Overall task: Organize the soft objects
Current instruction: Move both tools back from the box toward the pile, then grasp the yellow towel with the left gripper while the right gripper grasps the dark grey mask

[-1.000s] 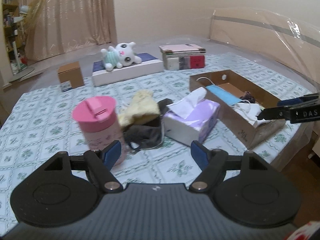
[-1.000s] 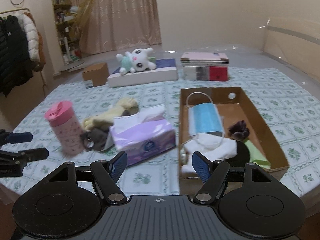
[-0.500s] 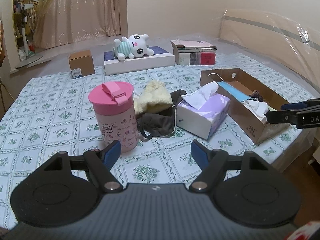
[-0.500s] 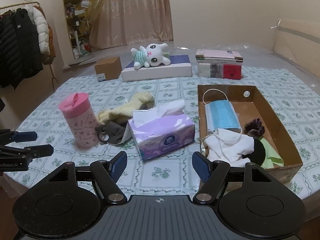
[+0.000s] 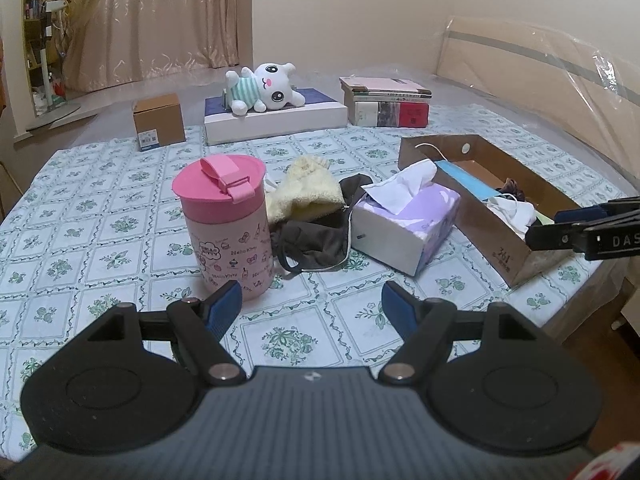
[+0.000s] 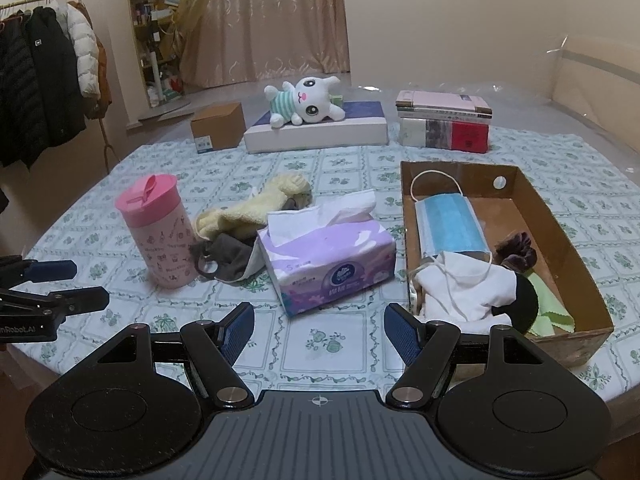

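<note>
Cardboard brown open tray [image 5: 516,264] as landmark. Left wrist view: left gripper [image 5: 312,306] fingers spread, empty, aimed at yellow fluffy cloth [image 5: 308,194] and dark grey fabric mask [image 5: 316,240], loose left of tray, likely awaiting sorting.

Right wrist view: right gripper [image 6: 319,327] fingers spread, empty, before purple tissue box [image 6: 330,262] just left of tray; blue mask [image 6: 450,226] inside tray, apparently already sorted.

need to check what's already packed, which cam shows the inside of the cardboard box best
The right wrist view: it looks down into the cardboard box, showing the blue face mask, white cloth, dark scrunchie and green cloth. The left wrist view sees the box side-on, its near wall hiding most contents.
</note>
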{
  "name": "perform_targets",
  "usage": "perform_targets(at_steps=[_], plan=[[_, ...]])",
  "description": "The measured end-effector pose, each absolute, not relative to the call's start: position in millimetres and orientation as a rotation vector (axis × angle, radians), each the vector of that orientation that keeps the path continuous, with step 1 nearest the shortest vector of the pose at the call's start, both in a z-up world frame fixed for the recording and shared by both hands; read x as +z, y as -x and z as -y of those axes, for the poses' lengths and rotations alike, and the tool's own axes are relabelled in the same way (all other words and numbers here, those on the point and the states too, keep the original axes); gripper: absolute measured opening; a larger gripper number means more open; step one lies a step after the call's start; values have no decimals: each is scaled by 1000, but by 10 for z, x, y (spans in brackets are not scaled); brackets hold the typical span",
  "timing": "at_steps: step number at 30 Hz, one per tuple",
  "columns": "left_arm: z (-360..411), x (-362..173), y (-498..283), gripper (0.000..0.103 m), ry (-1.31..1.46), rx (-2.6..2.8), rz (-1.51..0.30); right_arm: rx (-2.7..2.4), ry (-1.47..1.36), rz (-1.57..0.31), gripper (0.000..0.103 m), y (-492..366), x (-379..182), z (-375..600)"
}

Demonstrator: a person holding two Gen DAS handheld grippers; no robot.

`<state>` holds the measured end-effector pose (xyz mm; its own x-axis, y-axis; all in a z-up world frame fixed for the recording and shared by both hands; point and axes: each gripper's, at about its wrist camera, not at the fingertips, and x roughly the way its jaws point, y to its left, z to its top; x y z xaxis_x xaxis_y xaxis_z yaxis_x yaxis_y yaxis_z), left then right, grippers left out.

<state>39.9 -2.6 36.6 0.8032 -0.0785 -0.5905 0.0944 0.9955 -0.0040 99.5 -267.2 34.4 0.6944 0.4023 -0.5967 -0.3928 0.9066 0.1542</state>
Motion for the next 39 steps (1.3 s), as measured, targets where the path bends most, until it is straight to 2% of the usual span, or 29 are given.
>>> perform_targets(at_steps=[15, 28, 31, 39], plan=[[-82, 703, -648, 75, -192, -252, -556, 511, 121, -620, 72, -1222, 527, 2445], [-289, 1107, -1410, 75, -371, -415, -618, 660, 266, -657, 72, -1754, 705, 2222], [-318, 1195, -1692, 83, -424, -472, -646, 686, 284, -675, 72, -1978, 729, 2155], [-452, 1182, -2619, 89, -513, -665, -779, 748, 353, -716, 72, -2615, 738, 1934]])
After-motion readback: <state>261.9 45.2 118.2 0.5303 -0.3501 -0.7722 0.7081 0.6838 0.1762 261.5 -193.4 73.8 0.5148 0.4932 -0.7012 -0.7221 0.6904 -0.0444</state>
